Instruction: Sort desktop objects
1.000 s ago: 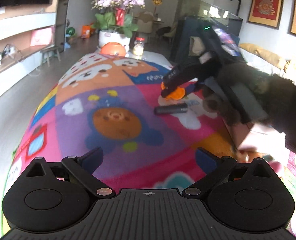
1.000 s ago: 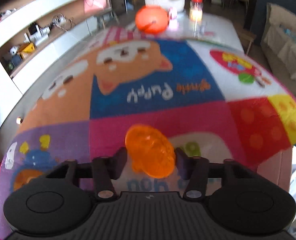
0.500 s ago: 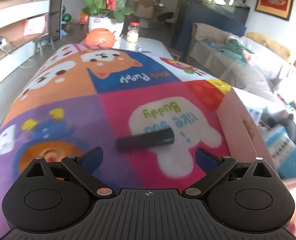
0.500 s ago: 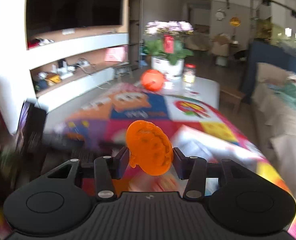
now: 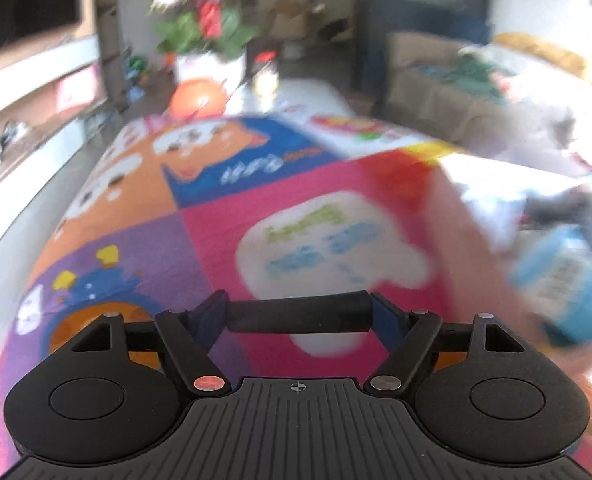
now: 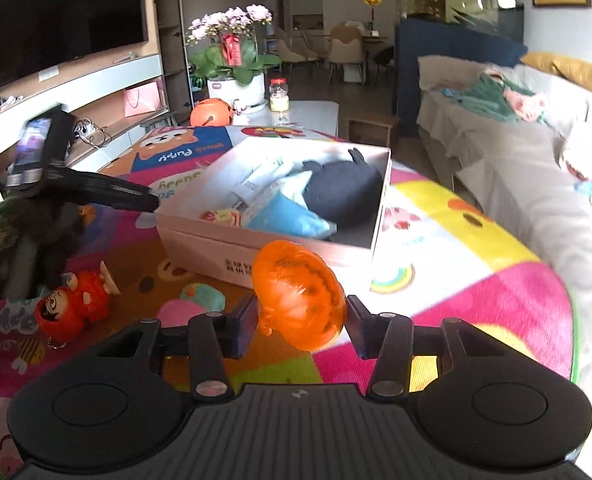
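In the left wrist view a black bar (image 5: 296, 310) lies crosswise on the colourful cartoon mat (image 5: 223, 216). My left gripper (image 5: 298, 314) is closing on it, and its blue pads (image 5: 211, 314) touch both ends. The picture is blurred by motion. My right gripper (image 6: 300, 320) is shut on a translucent orange pumpkin-shaped toy (image 6: 298, 300) and holds it above the mat, just in front of an open pale pink box (image 6: 223, 248). The box holds a dark pouch (image 6: 344, 192), a blue pack (image 6: 287, 220) and papers. The left gripper's black body (image 6: 95, 192) shows at the left of the right wrist view.
A red doll toy (image 6: 71, 304) lies on the mat, left of the box. An orange round container (image 6: 209, 112), a flower pot (image 6: 235, 84) and a jar (image 6: 278, 96) stand at the far end. A sofa (image 6: 516, 152) runs along the right, shelves (image 6: 107, 92) along the left.
My left gripper came up to the black bar and its jaws closed in from wide open to the bar's ends. My right gripper carried the orange toy from mid-mat to the box.
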### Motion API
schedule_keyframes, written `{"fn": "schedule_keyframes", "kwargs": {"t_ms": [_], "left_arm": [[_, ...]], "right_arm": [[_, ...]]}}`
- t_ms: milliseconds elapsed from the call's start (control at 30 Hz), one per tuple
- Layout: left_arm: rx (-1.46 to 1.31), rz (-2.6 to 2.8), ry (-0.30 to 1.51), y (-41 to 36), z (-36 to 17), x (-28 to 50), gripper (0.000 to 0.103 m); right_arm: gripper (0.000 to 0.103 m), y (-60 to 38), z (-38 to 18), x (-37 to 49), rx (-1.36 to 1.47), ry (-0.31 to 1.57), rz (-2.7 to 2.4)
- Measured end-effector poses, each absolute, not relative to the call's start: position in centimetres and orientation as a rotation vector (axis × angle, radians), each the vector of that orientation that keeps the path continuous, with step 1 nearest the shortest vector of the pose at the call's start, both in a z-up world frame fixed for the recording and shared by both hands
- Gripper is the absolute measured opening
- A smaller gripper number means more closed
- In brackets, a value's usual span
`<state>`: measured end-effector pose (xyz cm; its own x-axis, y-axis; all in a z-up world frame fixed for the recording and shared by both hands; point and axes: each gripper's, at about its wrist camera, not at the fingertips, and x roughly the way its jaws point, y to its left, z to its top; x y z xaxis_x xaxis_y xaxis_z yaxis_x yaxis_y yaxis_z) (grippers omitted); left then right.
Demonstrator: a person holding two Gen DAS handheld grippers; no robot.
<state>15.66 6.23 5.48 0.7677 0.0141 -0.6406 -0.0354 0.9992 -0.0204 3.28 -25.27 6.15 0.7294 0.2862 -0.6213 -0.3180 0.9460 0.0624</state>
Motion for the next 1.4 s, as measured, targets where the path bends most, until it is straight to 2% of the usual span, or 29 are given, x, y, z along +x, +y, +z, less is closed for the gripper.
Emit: {"fn": "schedule_keyframes", "kwargs": {"t_ms": [200,333,400,567,1233,1333,1400], "left_arm": [[0.049,-0.315,0.596,1.1,9.7,5.1,0.080],[0.151,-0.437,0.642,-2.3,7.7,1.1,0.081],[0.208,-0.435,0.655,-3.2,6.2,0.3,0.082],[0.197,-0.486,0.703,-3.3,4.7,-0.6,0.094],[0.153,-0.428,0.811,-2.0,1.5,-0.1,0.098],[0.195,-0.391,0.803,-1.4,1.2,0.5,0.100],[0.216,-0.343,0.801,-0.6,1.2,1.1,0.100]], "right_arm": [[0.047,-23.9,3.3,2.5,-0.056,0.766,0.366],[0.047,-23.3,2.8,2.5,-0.051,0.782,0.387],[0.054,-23.4,3.0,2.7,-0.046,0.784,0.387],[0.063,-23.5,4.4,1.7,-0.074,0.728,0.379],[0.064,-17.2,4.1,1.8,-0.166,0.695,0.503],[0.067,-17.3,3.8,1.4,-0.194,0.697,0.482],[0.072,-17.9,3.6,0.9,-0.235,0.683,0.441]]}}
